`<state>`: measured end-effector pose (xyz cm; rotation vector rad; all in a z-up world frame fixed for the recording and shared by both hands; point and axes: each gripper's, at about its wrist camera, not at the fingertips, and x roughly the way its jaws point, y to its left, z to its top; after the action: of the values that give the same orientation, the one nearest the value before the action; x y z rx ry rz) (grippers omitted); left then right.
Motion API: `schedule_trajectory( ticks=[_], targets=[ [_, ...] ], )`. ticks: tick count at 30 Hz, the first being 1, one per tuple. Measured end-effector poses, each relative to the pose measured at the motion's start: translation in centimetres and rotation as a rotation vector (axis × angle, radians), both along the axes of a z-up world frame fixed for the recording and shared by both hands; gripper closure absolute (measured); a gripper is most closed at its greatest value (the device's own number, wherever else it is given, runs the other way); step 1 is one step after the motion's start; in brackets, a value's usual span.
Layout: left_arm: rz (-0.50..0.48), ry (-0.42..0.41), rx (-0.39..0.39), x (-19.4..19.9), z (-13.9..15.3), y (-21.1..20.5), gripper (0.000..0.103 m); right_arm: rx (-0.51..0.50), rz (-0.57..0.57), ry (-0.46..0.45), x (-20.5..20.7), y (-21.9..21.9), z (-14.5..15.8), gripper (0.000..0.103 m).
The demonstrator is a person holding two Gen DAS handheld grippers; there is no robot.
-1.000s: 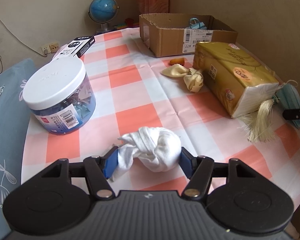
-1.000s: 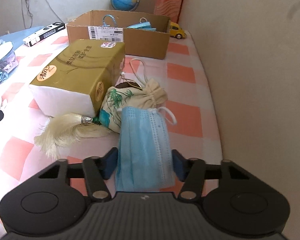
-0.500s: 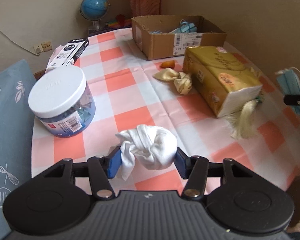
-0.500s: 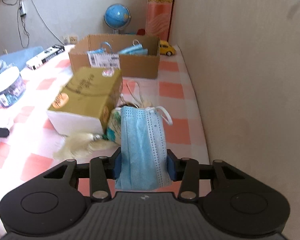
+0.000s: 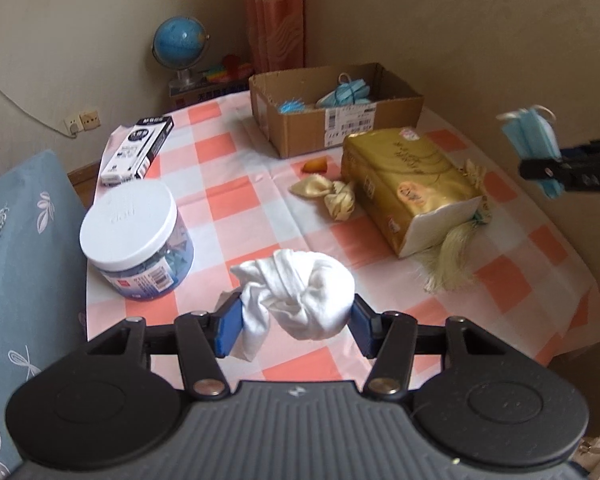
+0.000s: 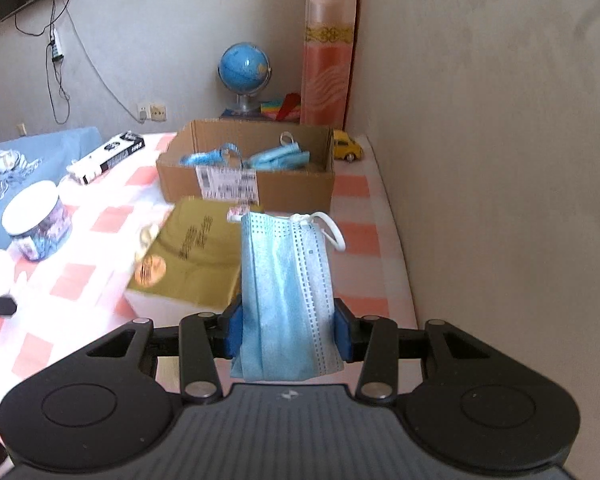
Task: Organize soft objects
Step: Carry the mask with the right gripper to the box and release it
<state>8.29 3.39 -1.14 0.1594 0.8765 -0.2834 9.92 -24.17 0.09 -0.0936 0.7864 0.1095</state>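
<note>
My left gripper [image 5: 294, 326] is shut on a knotted white cloth bundle [image 5: 300, 294], held up above the checked tablecloth [image 5: 236, 208]. My right gripper [image 6: 287, 330] is shut on a folded blue face mask [image 6: 286, 292], also lifted off the table; that mask [image 5: 534, 142] and the right gripper's fingers [image 5: 568, 166] show at the right edge of the left wrist view. An open cardboard box [image 5: 332, 108] at the far end of the table holds blue masks [image 6: 276, 156]. A cream fabric bow [image 5: 328, 196] and a pale tassel [image 5: 448, 256] lie on the cloth.
A gold tissue pack [image 5: 408, 180] lies mid-table. A white-lidded jar [image 5: 134, 236] stands at the left, a black-and-white carton [image 5: 138, 150] behind it. A small orange piece [image 5: 315, 165] lies by the box. A globe [image 5: 180, 46], a yellow toy car [image 6: 346, 147] and walls lie beyond.
Both grippers closed a little tighter on their loads and rose, lifting the white bundle and the blue mask off the table. The table now looks farther below.
</note>
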Motion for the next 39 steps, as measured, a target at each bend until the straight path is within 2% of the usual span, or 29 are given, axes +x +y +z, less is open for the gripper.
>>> schedule_trajectory(
  ticks=[8,24,27,29,31,36,39],
  targets=[
    [-0.003,-0.02,-0.002,0.1,1.0,0.0,0.048,-0.005,0.015,-0.049,4.2,1.4,1.9,0.054],
    [0.03,0.015,-0.005,2.9,-0.1,0.6,0.048,-0.058,0.038,-0.067,19.1,3.9,3.6,0.053],
    [0.038,0.022,-0.007,3.7,-0.4,0.7,0.048,-0.079,0.038,-0.062,21.9,4.4,3.2,0.044],
    [0.042,0.026,-0.007,4.2,-0.5,0.7,0.048,-0.081,0.035,-0.061,23.4,4.6,2.8,0.021],
    [0.041,0.028,-0.001,4.6,-0.7,0.7,0.048,-0.09,0.024,-0.046,24.8,4.7,2.2,0.008],
    [0.033,0.031,0.013,5.9,-0.7,0.5,0.048,-0.078,0.004,-0.047,25.0,4.5,1.2,0.005],
    [0.02,0.02,0.019,6.7,-0.3,0.1,0.048,-0.065,0.002,-0.035,23.2,4.3,1.1,0.0]
  ],
)
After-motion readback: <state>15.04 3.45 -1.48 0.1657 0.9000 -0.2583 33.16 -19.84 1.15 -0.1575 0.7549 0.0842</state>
